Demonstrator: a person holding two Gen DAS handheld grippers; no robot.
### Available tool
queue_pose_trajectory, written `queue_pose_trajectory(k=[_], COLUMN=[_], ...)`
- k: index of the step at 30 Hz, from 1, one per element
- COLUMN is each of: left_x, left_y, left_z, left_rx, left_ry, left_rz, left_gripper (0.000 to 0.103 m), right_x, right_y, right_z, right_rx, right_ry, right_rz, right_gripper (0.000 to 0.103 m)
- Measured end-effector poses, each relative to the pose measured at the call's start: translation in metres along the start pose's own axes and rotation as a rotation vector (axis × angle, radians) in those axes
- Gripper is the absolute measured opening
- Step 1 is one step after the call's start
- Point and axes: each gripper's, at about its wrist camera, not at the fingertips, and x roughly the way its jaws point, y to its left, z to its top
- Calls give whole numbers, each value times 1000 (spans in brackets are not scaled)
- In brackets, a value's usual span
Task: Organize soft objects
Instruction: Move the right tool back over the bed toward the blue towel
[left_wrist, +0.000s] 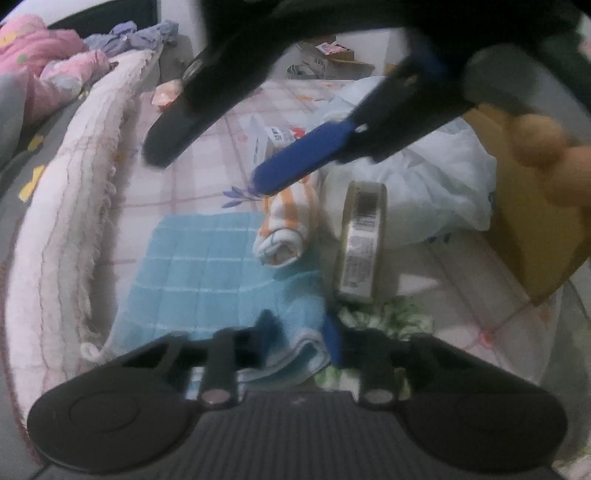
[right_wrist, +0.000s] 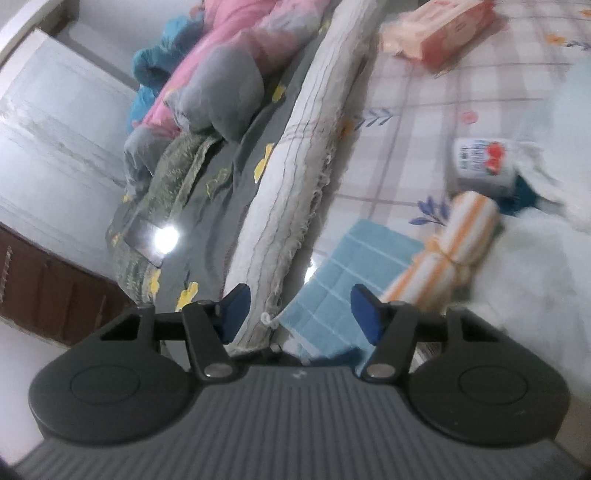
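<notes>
Left gripper (left_wrist: 299, 336) pinches corner of blue towel (left_wrist: 207, 266), fingers nearly closed on it; right gripper (right_wrist: 301, 314) half open, holds nothing; striped roll (left_wrist: 288, 229) beside towel

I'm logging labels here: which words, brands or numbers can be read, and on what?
None can be read.
Tape roll: barcode label, print too blurred.
White box: blue characters beside a red picture, too blurred.
Pink packet: print too small.
</notes>
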Motion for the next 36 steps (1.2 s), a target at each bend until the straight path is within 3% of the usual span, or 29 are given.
queue_pose_trajectory(k=[1, 4, 7, 18, 25, 30, 36], left_x=[-1, -4, -9, -52, -61, -66, -66], left_y=[2, 11, 22, 60, 97, 113, 122], left_z=[0, 0, -1, -9, -10, -14, -16], left_rx=[-9, -41, -98, -285, -470, -573, -610], left_ry=[-3, -10, -15, -129, -207, -253, -266], left_rz=[-5, -19, -48, -86, -54, -22, 4], left_gripper=[12, 10, 10, 9, 9, 9, 9], right_x=[10, 30, 39, 6, -1, 6, 22], right_y=[0, -5, -16, -39, -44, -24, -9], right_z=[3, 10, 11, 2, 0, 3, 7], right_rx=[-4, -25, 1, 21, 106, 85, 60], right_ry=[18, 64, 105, 90, 73, 74, 95], right_rz=[-10, -93, -127, -185, -80, -27, -3], right_gripper=[59, 58, 50, 46, 49, 49, 48])
